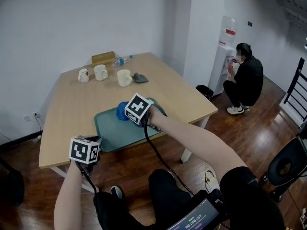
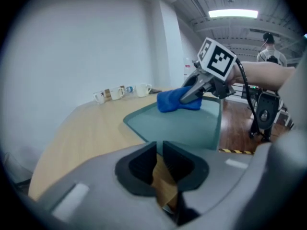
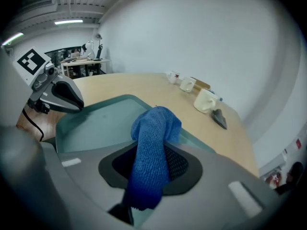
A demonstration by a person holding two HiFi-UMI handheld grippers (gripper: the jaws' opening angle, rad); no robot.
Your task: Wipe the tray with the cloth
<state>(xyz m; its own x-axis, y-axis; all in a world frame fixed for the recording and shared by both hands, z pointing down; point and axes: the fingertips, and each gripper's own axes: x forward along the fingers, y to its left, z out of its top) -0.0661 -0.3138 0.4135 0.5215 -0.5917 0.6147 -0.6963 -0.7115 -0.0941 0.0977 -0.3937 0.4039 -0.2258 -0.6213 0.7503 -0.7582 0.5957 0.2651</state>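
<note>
Tray [image 1: 108,131] sits on worktop [image 1: 67,109], at its near edge, about 6 o'clock of worktop centre. Cloth [image 1: 121,111] lies in tray near its 12 o'clock rim, between the jaws of right claw [image 3: 152,163]. Left claw [image 2: 159,163] is at tray's 7 o'clock corner, by worktop edge. Three mugs [image 1: 100,72] stand in a row at 12 o'clock, small item [image 1: 140,77] just beside the last mug at its 3 o'clock. Bottle [image 1: 121,60] and box [image 1: 103,57] are behind the mugs at far edge. Person [image 1: 247,80] is on floor [image 1: 240,128] at 2 o'clock, well apart, beside water dispenser [image 1: 224,56].
</note>
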